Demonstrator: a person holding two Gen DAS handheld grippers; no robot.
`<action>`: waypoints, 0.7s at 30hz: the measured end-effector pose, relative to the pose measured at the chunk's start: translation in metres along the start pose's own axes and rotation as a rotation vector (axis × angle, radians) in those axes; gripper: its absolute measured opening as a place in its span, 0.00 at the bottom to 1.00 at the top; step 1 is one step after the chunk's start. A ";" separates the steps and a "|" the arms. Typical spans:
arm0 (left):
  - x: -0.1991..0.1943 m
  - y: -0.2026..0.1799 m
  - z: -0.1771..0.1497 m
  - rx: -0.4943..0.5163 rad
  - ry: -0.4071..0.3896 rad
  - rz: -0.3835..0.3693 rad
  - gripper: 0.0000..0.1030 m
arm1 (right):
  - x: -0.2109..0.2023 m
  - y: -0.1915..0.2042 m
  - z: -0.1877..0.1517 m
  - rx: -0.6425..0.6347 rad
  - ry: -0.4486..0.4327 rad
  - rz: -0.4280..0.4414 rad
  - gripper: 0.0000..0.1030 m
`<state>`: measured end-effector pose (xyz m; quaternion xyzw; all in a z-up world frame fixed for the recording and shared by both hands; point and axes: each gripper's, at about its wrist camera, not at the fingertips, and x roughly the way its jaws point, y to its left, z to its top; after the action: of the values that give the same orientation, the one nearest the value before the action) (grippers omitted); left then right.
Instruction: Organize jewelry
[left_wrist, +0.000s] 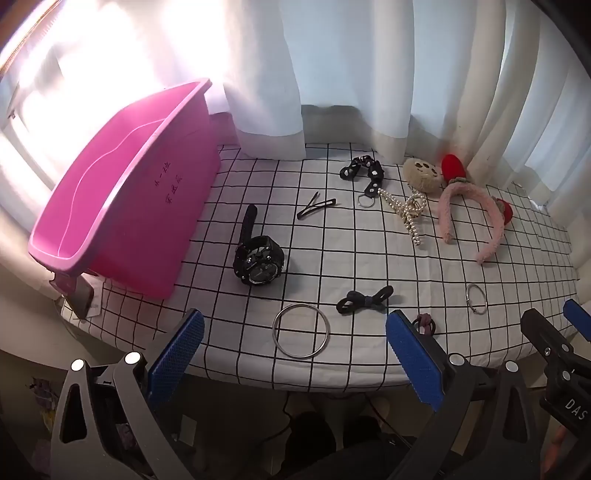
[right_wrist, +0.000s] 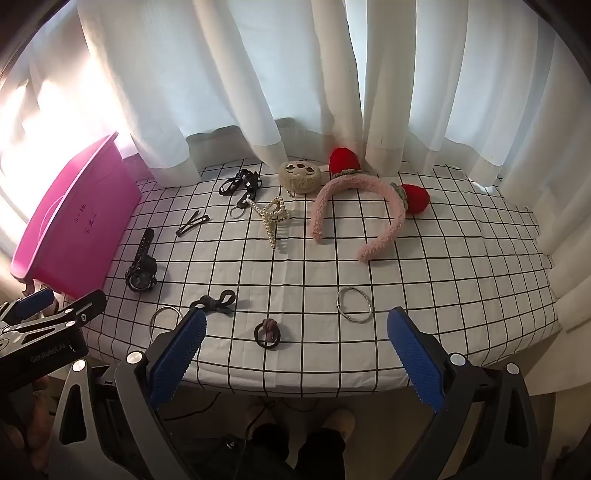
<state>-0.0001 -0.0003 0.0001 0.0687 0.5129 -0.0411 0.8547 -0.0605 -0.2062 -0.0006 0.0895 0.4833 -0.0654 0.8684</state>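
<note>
Jewelry lies spread on a checked tablecloth (left_wrist: 369, 273). A black watch (left_wrist: 258, 258) lies beside the pink bin (left_wrist: 122, 199). A large silver bangle (left_wrist: 301, 330) and a dark hair tie (left_wrist: 364, 299) lie near the front edge. A pearl claw clip (right_wrist: 273, 218), a pink headband (right_wrist: 362, 206) with red ears, a black studded strap (right_wrist: 240, 184), a hair clip (right_wrist: 192, 223), a small bangle (right_wrist: 354, 304) and a purple hair tie (right_wrist: 266, 333) also lie there. My left gripper (left_wrist: 295, 354) is open and empty above the front edge. My right gripper (right_wrist: 295, 354) is open and empty too.
White curtains (right_wrist: 295, 92) hang behind the table. A fuzzy beige pouch (right_wrist: 299, 177) sits at the back. A phone (left_wrist: 79, 299) lies under the bin's near corner. The other gripper shows at each view's side, the right one in the left wrist view (left_wrist: 561, 350).
</note>
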 end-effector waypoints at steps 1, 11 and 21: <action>0.000 0.000 0.000 0.001 -0.001 -0.001 0.94 | 0.000 0.000 0.000 0.001 0.001 0.002 0.91; -0.003 -0.003 0.000 0.007 -0.006 -0.010 0.94 | 0.000 -0.001 -0.001 0.004 0.001 0.006 0.91; -0.001 -0.003 -0.002 0.000 -0.010 -0.009 0.94 | -0.002 -0.001 0.000 0.001 -0.004 -0.003 0.91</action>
<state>-0.0028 -0.0025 -0.0003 0.0665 0.5091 -0.0453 0.8570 -0.0618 -0.2069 0.0010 0.0892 0.4817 -0.0670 0.8692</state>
